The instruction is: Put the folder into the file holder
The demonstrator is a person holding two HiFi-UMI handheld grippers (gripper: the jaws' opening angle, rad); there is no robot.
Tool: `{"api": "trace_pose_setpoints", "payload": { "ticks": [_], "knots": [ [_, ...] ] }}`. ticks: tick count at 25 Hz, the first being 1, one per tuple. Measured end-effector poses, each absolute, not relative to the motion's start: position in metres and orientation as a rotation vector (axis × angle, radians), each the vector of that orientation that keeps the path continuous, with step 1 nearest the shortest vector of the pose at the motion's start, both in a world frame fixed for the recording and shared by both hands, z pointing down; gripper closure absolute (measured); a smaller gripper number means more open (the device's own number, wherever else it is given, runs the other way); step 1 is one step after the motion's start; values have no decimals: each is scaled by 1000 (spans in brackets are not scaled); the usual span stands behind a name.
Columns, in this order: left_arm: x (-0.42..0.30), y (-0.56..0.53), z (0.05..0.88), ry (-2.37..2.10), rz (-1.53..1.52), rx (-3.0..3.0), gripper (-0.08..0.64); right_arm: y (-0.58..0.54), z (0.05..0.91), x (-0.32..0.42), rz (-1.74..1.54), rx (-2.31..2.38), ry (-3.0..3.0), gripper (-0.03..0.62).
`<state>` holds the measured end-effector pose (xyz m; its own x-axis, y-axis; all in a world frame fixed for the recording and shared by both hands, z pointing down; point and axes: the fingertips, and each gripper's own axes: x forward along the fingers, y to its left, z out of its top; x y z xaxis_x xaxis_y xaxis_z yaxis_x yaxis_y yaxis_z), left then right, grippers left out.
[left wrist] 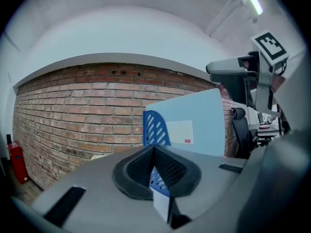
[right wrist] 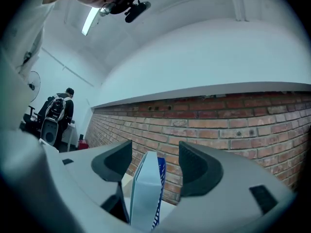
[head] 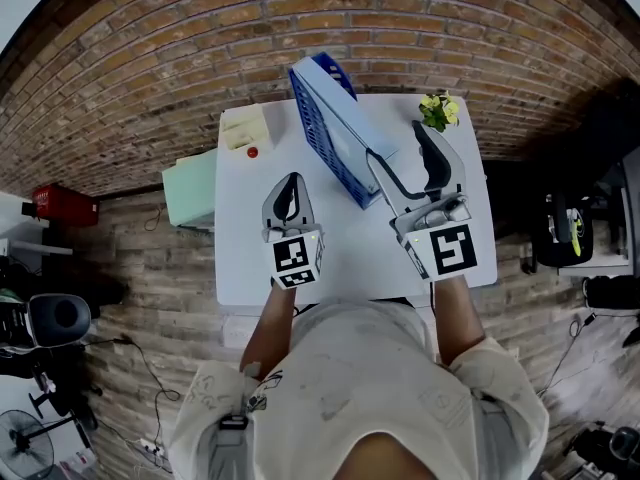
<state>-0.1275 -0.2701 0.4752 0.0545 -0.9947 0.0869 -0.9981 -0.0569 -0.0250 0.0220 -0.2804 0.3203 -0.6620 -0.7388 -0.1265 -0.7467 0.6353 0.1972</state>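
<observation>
**Head view.** A white counter (head: 350,258) was seen at the centre of the frame, set against a brick wall (head: 200,28). The blue file holder (head: 322,108) stood at the upper middle of the counter. The pale blue folder (head: 362,133) was lodged upright in it, along the holder's right side in the picture. The left tongs (head: 291,181) were held over the counter at centre left, below and to the left of the holder and apart from it. Their jaws were brought together, with nothing between them. The right tongs (head: 396,141) were held at centre right, just beside the folder, with the jaws spread wide. A small plant with yellow flowers (head: 438,111) was placed at the counter's upper right corner, and a cream box (head: 245,131) at its upper left corner. A red fire extinguisher (head: 60,206) was seen at the far left of the frame, off the counter.

**Left gripper view.** The two pads were shown pressed together at lower centre. Beyond them, the slotted blue end of the file holder and the broad face of the folder were seen standing upright. The right tongs appeared at the upper right of the frame.

**Right gripper view.** The jaws were shown well apart. The folder's narrow edge was seen in the gap between them at lower centre, with the holder's blue mesh just to its right. Neither pad was touching the folder.
</observation>
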Motion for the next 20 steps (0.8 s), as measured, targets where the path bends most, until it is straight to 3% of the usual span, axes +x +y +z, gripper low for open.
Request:
{"api": "trace_pose_setpoints", "payload": {
  "ticks": [10, 20],
  "knots": [
    [-121, -273, 469, -2114, 115, 2287, 552, -275, 294, 77, 403, -1444, 2645, 278],
    [-115, -273, 470, -2098, 123, 2302, 552, -287, 365, 126, 192, -1701, 2615, 278]
  ]
}}
